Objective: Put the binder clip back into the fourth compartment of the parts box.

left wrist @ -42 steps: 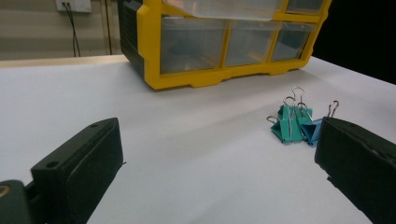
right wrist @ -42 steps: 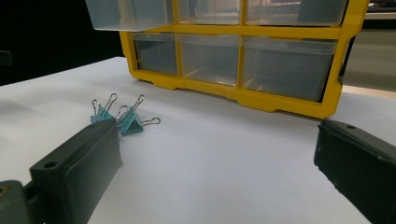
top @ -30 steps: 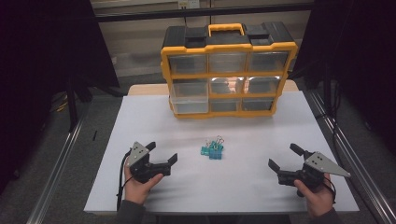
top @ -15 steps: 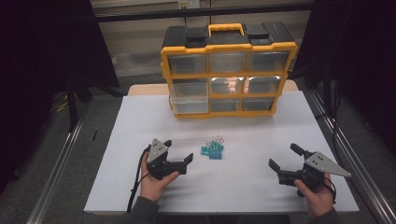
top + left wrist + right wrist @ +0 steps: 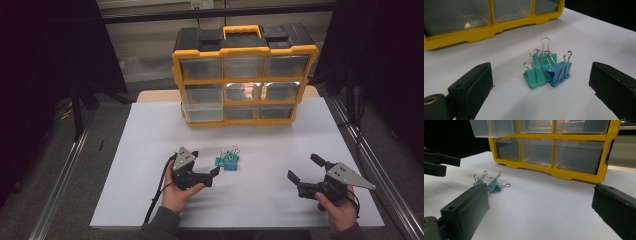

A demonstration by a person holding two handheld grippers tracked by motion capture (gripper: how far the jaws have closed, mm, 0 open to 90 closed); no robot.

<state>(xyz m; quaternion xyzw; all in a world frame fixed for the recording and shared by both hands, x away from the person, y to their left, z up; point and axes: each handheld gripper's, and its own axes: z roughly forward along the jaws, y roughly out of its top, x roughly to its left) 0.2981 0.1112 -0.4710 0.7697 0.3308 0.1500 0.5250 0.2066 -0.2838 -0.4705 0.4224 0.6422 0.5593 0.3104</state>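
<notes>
Jaws of our left gripper [image 5: 209, 172] stand wide apart with nothing between them, though they have just been closing a little; the binder clips [image 5: 547, 70] lie just ahead of them, untouched. We see the clips bunched on the white tabletop [image 5: 150, 200], nearer its front edge than the organizer [image 5: 244, 75] at the back edge. One drawer [image 5: 202, 102] on the organizer's left juts out. Our right gripper [image 5: 306, 171] rests near the front right corner, jaws apart and empty. We judge the work barely begun: no clip grasped, all remain to be picked up.
</notes>
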